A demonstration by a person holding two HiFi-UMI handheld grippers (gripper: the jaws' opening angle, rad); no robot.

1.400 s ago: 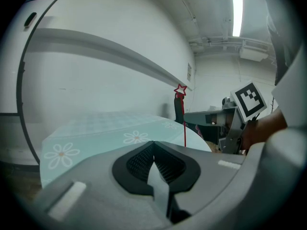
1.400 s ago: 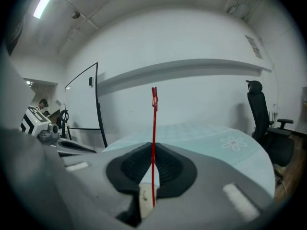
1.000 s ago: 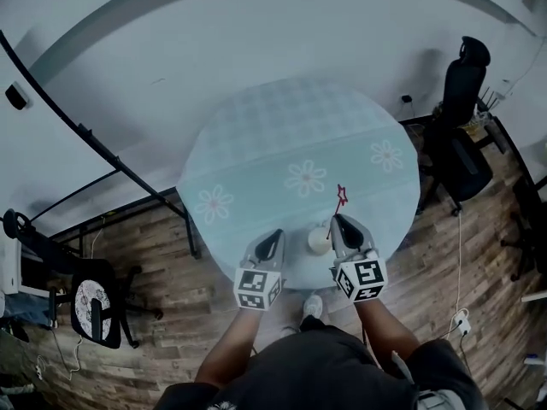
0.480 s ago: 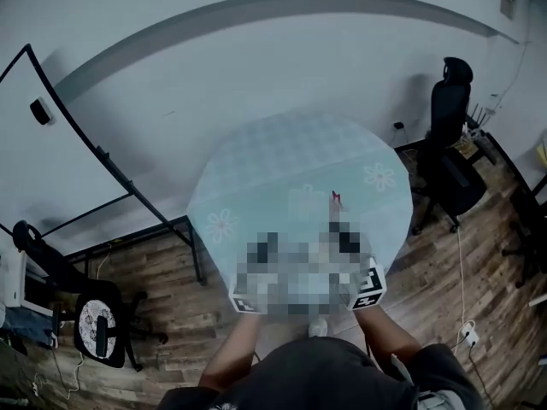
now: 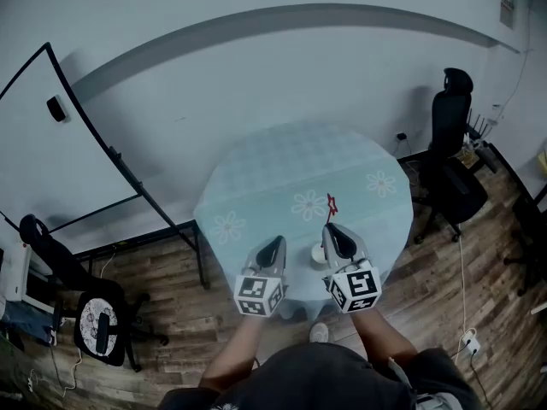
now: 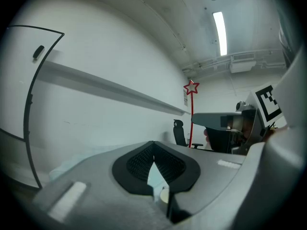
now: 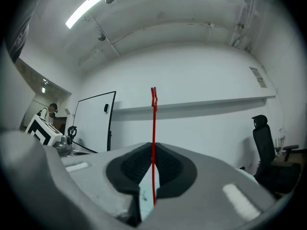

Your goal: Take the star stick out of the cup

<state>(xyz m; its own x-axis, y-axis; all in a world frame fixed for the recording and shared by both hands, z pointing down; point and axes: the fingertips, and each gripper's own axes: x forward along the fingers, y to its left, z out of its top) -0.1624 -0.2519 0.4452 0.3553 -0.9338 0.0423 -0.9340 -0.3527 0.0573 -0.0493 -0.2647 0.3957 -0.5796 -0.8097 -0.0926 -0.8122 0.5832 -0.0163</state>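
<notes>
The star stick is a thin red rod with a red star on top, and it stands upright over the near edge of the round table. My right gripper is shut on the rod. In the right gripper view the star stick runs up between the pads, and its lower end hangs free with no cup around it. A small white cup sits on the cloth just left of that gripper. My left gripper hovers left of the cup, shut and holding nothing. From the left gripper the star shows at upper right.
The table carries a pale blue cloth with white flowers. A black office chair stands to the table's right. A black-framed board leans at the left, with another chair at lower left. The floor is wood, with a white wall behind.
The head view has tilted, so more wall shows and the table sits lower in frame. Both grippers stay by the cup, the right one still shut on the stick.
</notes>
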